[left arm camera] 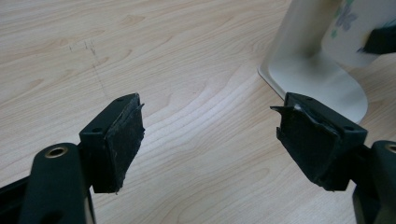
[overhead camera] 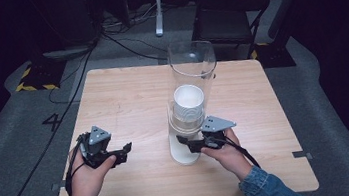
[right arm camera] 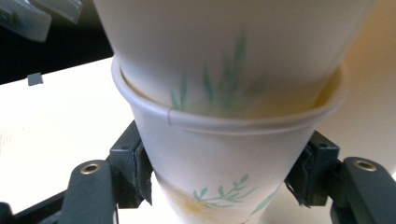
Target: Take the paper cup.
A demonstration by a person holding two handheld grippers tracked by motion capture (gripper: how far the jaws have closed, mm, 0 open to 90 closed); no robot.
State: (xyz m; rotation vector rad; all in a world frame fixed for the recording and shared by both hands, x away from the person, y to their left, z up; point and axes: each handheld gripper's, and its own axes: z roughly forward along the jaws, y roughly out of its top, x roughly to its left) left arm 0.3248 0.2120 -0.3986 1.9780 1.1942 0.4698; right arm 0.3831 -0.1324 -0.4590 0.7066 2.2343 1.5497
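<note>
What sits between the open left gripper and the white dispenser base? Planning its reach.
Bare wooden table, per the left gripper view, separates left gripper from base.

Jaws apart, wooden table (left arm camera: 187, 56), white stand (left arm camera: 317, 79)

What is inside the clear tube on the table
A stack of white paper cups sits inside the clear tube. The right gripper clamps the bottom cup below it. How many cups are nested cannot be seen.

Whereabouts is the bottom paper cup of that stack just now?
The bottom paper cup sits between the right gripper jaws, under the next cup nested in it. From the high view, the stack hangs inside the clear tube dispenser near the table centre.
</note>
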